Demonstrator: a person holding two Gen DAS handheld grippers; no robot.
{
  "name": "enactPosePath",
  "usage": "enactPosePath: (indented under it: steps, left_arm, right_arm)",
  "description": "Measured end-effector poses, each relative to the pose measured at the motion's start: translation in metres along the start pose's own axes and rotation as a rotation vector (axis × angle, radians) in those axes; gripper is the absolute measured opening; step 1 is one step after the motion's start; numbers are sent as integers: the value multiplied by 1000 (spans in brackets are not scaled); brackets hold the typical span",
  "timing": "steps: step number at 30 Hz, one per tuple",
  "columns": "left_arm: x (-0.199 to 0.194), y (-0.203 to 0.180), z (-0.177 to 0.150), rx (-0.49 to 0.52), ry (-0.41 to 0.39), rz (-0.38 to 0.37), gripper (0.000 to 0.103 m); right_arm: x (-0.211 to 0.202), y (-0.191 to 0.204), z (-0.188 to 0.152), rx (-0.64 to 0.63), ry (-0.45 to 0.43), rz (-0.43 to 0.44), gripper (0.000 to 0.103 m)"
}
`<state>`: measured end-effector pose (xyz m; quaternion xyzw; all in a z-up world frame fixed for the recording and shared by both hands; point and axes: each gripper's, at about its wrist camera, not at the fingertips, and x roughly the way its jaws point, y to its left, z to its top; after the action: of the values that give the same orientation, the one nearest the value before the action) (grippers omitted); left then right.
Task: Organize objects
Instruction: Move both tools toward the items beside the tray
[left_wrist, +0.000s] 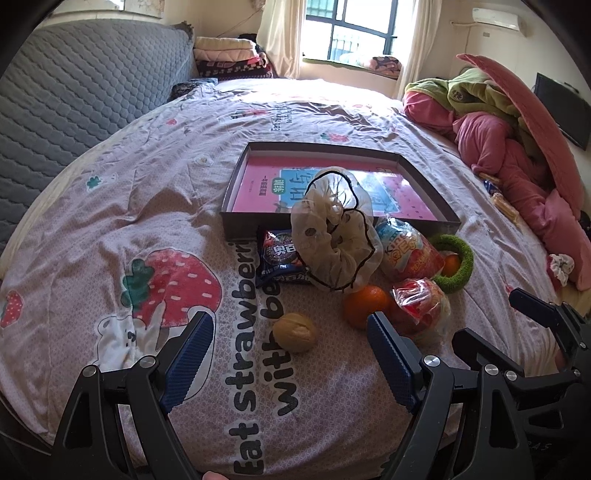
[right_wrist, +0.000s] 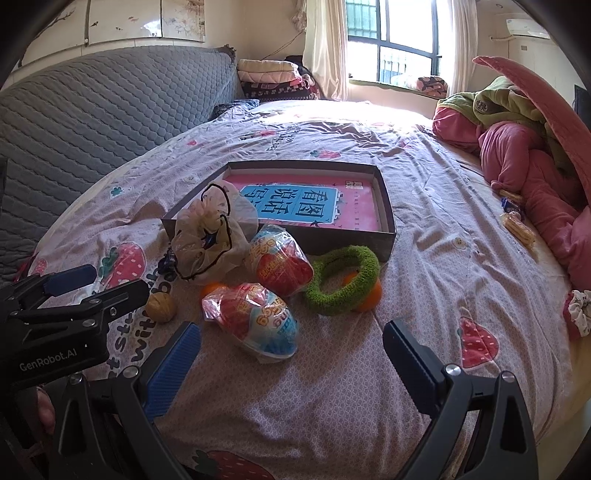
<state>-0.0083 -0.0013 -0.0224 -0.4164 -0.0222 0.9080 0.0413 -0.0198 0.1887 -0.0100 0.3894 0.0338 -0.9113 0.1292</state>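
Left wrist view, walnut between open hand-held gripper fingers

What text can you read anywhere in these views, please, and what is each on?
"Eat strawberri… with be…" on the bedsheet, partly hidden.
"GenRobot.AI" on the left gripper.
"看图说话", printed upside down, on the pink book in the box.
The snack packets' print is too distorted to read.

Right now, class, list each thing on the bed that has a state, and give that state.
Left gripper: open, empty.
Right gripper: open, empty.
Shallow box: open, holding a pink book.
Mesh drawstring bag: upright, leaning on the box.
Two wrapped toy eggs: sealed, lying down.
Green ring: resting on an orange.
Walnut: whole.
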Motion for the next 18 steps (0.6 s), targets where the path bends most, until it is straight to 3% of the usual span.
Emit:
enactPosePath:
  steps: [18]
  left_arm:
    - [35,9,-14,11,69,19,86]
  right_arm:
    - [27,4,-12,7,60,30,98]
